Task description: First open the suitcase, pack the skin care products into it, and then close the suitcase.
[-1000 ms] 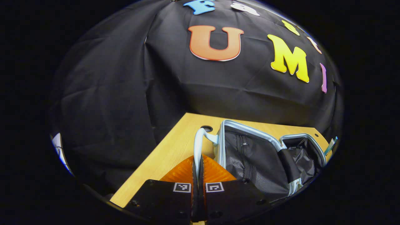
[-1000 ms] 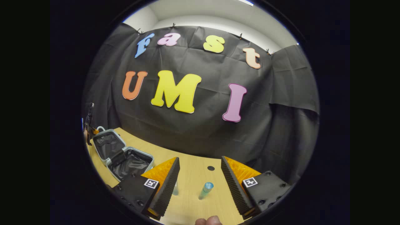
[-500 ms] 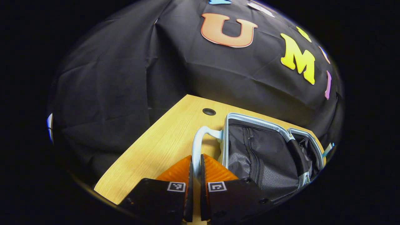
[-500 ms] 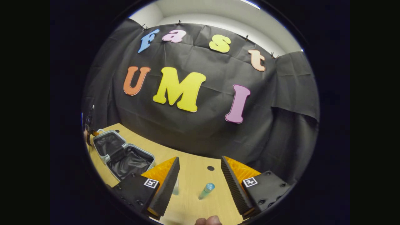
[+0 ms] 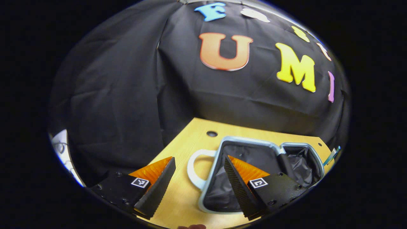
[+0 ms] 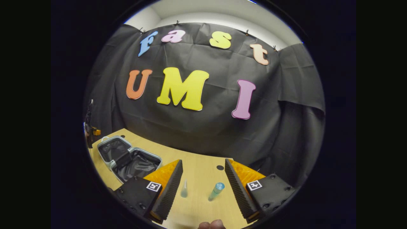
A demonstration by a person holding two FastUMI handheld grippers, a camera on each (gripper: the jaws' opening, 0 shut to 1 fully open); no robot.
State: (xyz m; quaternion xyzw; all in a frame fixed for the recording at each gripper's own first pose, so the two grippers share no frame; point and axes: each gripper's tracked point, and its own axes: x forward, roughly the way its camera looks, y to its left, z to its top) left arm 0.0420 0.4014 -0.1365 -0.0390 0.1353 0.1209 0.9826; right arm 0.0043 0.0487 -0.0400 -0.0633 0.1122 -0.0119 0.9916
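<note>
Right claw [image 6: 203, 187] gapes above two tubes [image 6: 216, 191]; suitcase [image 6: 128, 159] lies open.

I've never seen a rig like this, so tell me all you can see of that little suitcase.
The suitcase lies wide open on the wooden table, both halves flat and side by side. Its shell looks pale grey-blue with a light rim, its lining dark fabric, with nothing visible inside. A white loop handle juts from one end. The left tool hovers open above handle and rim, not gripping.

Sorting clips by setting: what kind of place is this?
Probably a staged recording booth, not a home: black cloth wall, bare light wooden table, and a small open pale-blue suitcase with two skincare tubes laid out.
</note>
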